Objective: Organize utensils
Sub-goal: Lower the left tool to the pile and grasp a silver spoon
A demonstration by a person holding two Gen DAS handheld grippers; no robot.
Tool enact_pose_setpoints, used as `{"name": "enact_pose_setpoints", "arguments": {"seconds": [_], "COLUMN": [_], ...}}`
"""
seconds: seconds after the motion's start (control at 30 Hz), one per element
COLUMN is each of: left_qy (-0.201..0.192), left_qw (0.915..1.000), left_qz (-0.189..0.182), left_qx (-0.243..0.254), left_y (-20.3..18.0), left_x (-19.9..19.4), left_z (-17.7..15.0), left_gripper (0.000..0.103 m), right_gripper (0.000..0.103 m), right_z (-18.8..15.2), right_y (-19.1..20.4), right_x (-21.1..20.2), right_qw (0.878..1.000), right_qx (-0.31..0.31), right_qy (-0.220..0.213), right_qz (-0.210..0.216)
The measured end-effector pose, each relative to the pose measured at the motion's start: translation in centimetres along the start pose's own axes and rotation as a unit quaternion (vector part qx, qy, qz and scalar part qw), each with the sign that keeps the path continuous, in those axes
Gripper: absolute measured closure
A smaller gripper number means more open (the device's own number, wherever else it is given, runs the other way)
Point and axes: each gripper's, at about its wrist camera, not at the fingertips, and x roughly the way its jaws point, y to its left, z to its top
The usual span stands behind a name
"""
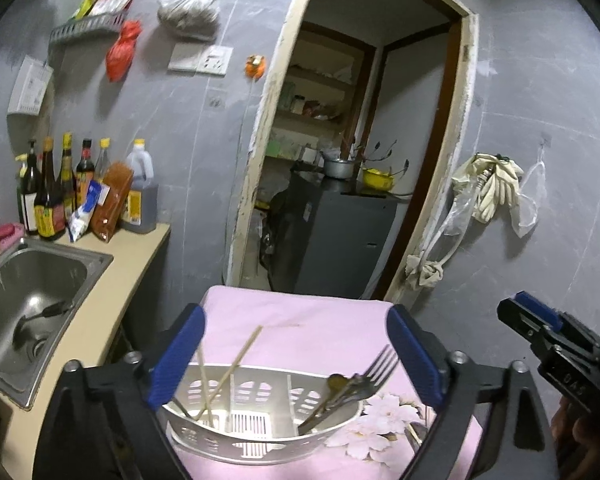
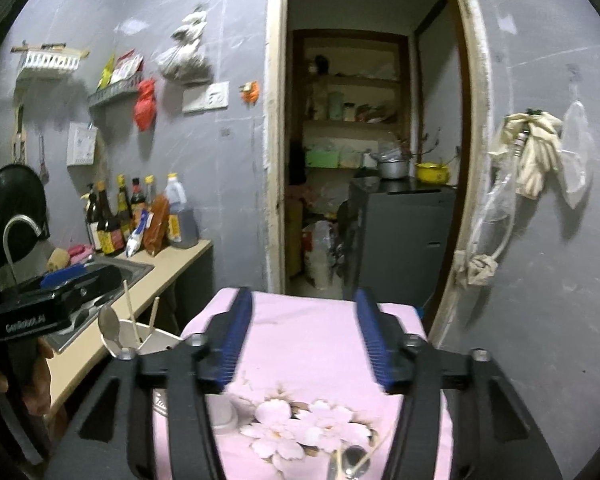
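Steel fork leans tines-up in basket.

A white basket with holes in its sides is set on the pink flowered cloth, with thin chopsticks leaned in its left part and a fork and spoons in its right

One white basket is seen on the pink cloth. In the basket, two chopsticks are counted at its left end, and one fork at its right end. Beside the fork, one spoon can be made out. Six bottles are lined up behind the one sink. Two tools are counted: one left, one right.
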Motion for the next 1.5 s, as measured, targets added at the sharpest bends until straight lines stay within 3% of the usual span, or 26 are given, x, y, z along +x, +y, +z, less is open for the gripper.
{"name": "enact_pose_setpoints", "arguments": {"seconds": [0.07, 0.27, 0.37, 0.93, 1.37, 1.43, 1.5], "left_qy": [-0.006, -0.008, -0.001, 0.066, 0.172, 0.181, 0.196], "left_qw": [1.0000, 0.9997, 0.9997, 0.9975, 0.9850, 0.9832, 0.9803], "left_qz": [0.007, 0.013, 0.007, 0.012, -0.006, -0.013, -0.020], "left_qx": [0.004, 0.019, 0.022, 0.022, 0.017, 0.012, 0.009], "left_y": [-1.0, -4.4, -6.1, -13.3, -14.3, -14.1, -14.1], "left_x": [-0.4, -0.7, -0.8, 1.9, 7.1, 7.9, 8.8], "left_z": [-0.1, -1.1, -1.8, -8.3, -15.2, -15.8, -16.4], "left_gripper": [0.001, 0.001, 0.001, 0.001, 0.001, 0.006, 0.015], "right_gripper": [0.041, 0.016, 0.009, 0.007, 0.008, 0.010, 0.017], "right_z": [-0.2, -0.8, -1.4, -6.4, -15.3, -16.6, -17.6], "right_y": [-1.2, -4.3, -6.2, -15.5, -18.7, -18.9, -19.1], "right_x": [-0.7, -2.2, -2.8, -2.0, 4.7, 5.7, 6.6], "right_qw": [1.000, 0.999, 0.999, 0.996, 0.985, 0.983, 0.981], "right_qx": [0.005, 0.019, 0.021, 0.036, 0.068, 0.071, 0.073], "right_qy": [-0.004, -0.010, -0.008, 0.053, 0.158, 0.171, 0.182], "right_qz": [-0.010, -0.030, -0.040, -0.066, -0.015, -0.005, 0.006]}}
